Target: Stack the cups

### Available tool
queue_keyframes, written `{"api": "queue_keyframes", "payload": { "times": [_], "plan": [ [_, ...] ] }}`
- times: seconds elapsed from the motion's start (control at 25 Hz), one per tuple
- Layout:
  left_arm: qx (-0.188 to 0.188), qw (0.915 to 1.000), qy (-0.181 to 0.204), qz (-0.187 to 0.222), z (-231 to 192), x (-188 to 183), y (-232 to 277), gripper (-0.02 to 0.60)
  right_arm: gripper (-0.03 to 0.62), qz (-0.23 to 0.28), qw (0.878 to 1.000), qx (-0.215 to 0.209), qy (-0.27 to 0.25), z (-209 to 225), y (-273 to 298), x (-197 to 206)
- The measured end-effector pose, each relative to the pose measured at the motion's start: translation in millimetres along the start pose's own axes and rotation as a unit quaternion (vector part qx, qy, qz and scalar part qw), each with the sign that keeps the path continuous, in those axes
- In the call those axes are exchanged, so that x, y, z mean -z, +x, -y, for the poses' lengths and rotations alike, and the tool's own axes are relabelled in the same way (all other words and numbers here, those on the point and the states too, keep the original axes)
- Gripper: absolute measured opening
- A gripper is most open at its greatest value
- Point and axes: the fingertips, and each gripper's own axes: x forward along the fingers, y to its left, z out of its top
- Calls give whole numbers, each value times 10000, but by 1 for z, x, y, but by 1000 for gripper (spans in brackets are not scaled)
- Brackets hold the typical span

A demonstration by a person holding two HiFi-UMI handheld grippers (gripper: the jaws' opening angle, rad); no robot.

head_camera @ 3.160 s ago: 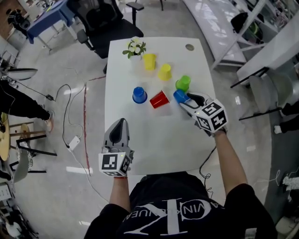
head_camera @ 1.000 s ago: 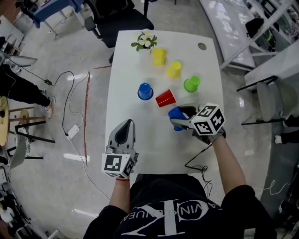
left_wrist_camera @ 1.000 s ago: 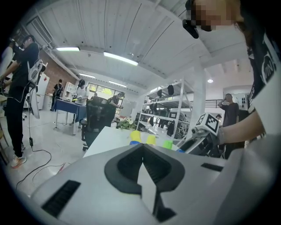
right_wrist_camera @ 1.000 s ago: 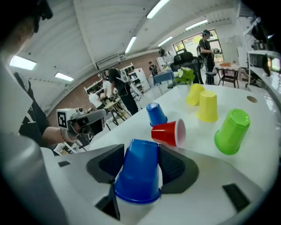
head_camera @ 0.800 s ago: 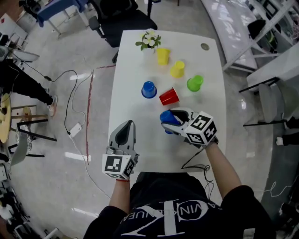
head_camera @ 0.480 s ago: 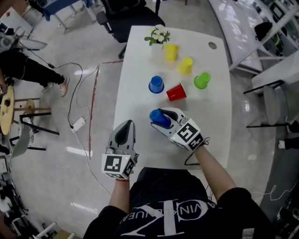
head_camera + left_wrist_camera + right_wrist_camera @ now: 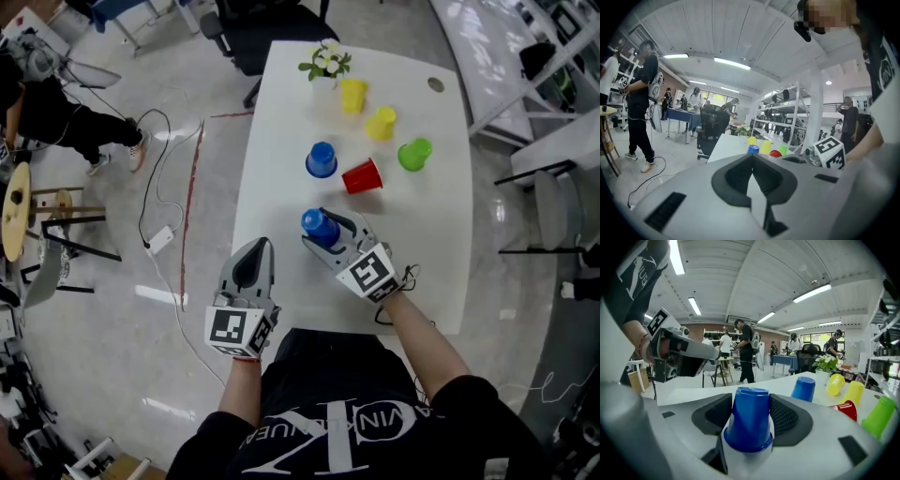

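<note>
Right gripper (image 7: 330, 230) clamps the held blue cup (image 7: 749, 420), inverted, over the near part of the white table (image 7: 281, 112); its jaws have just opened slightly, yet both pads still meet the cup's sides. Left gripper (image 7: 258, 246) sits at the table's near left edge, jaws pressed together with nothing between them. Beyond the held cup lie a second blue cup (image 7: 321, 159), inverted and nearest, a red cup (image 7: 362, 176) on its side just beside that, then a green cup (image 7: 413, 154), two yellow cups (image 7: 382, 123) and a potted flower (image 7: 324, 62).
</note>
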Motion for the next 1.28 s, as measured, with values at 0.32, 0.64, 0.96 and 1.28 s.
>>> {"api": "queue_keyframes", "payload": {
  "times": [0.32, 0.64, 0.96, 1.28],
  "plan": [
    [98, 9999, -2, 64, 1, -5, 6, 3, 247, -372, 9992, -2, 142, -2, -12, 23],
    [77, 9999, -106, 89, -3, -7, 7, 3, 303, -432, 9976, -532, 89, -17, -8, 12],
    [86, 9997, -186, 106, -5, -6, 16, 3, 339, -503, 9975, -500, 75, 12, -33, 11],
    [66, 9998, -142, 151, -9, -15, 21, 3, 245, -707, 9945, -733, 249, -15, -17, 21]
  ]
}}
